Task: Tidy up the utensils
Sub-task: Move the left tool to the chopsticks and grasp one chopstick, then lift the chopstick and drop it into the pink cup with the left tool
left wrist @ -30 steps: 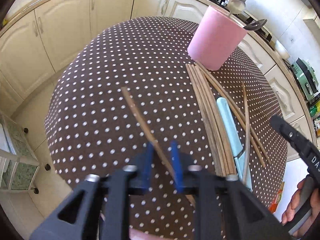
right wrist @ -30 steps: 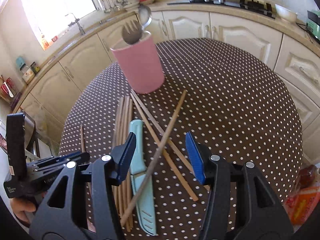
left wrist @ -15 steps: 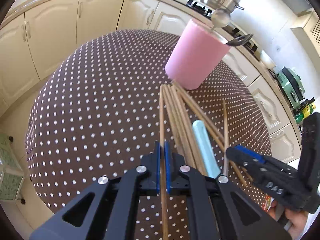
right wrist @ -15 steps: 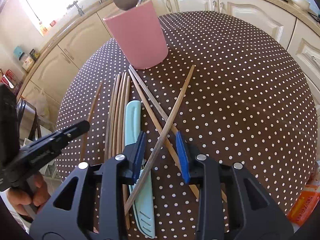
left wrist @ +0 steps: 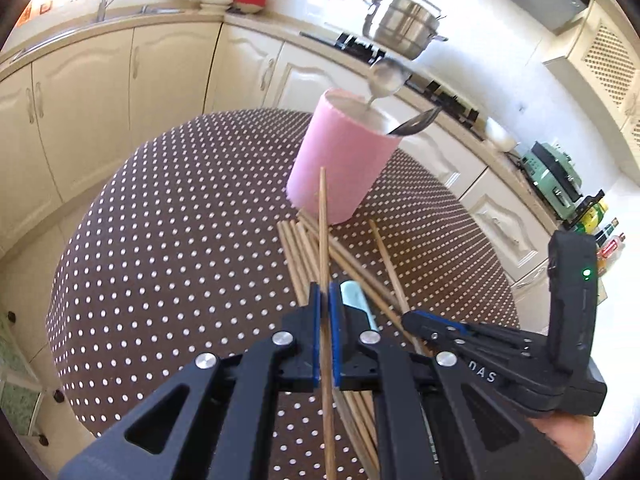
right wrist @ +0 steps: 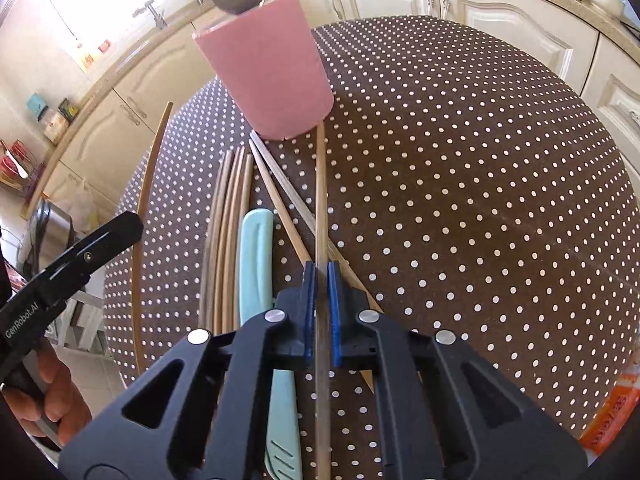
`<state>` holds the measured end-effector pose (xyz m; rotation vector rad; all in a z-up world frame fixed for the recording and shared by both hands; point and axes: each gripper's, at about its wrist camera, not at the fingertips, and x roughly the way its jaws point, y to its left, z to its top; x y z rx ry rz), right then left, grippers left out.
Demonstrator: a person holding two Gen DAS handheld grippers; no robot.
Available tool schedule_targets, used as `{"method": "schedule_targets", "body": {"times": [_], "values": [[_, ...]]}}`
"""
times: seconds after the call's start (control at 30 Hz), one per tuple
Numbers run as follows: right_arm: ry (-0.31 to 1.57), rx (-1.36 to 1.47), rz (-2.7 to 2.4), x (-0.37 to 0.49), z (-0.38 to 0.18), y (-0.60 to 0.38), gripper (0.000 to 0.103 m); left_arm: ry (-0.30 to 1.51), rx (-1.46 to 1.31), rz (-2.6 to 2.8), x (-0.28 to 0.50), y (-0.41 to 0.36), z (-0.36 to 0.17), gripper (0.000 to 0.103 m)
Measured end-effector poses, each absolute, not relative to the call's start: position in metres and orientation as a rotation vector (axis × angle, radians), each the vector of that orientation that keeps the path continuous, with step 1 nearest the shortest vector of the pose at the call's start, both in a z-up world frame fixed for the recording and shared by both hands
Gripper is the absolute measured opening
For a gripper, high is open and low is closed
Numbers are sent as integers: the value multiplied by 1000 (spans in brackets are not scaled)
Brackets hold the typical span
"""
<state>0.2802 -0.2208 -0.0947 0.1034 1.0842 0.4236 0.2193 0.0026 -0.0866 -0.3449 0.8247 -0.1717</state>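
A pink utensil holder [left wrist: 340,160] with spoons in it stands on the dotted brown table; it also shows in the right wrist view [right wrist: 268,68]. My left gripper [left wrist: 324,296] is shut on a wooden chopstick [left wrist: 322,216] that points toward the holder, lifted off the table. My right gripper [right wrist: 320,276] is shut on another chopstick [right wrist: 320,192] whose far tip lies by the holder's base. Several more chopsticks [right wrist: 228,216] and a light blue knife [right wrist: 255,256] lie on the table [right wrist: 460,184] between the grippers.
Cream kitchen cabinets [left wrist: 80,112] curve around the table. A steel pot [left wrist: 404,28] sits on the stove behind. An orange packet [right wrist: 612,412] lies off the table's right edge. The table's right half [right wrist: 480,240] holds only the cloth.
My right gripper has closed from open onto the crossing chopstick. My left gripper has risen with its chopstick and moved right over the pile, toward the holder.
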Motion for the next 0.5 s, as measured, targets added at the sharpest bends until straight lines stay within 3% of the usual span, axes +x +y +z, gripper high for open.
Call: {"method": "schedule_targets", "body": {"times": [0.23, 0.5], "values": [[960, 153, 467, 270, -66, -240, 7, 664, -308, -220, 204, -4, -65, 4], [697, 195, 491, 259, -4, -263, 7, 484, -247, -256, 201, -17, -39, 4]]}}
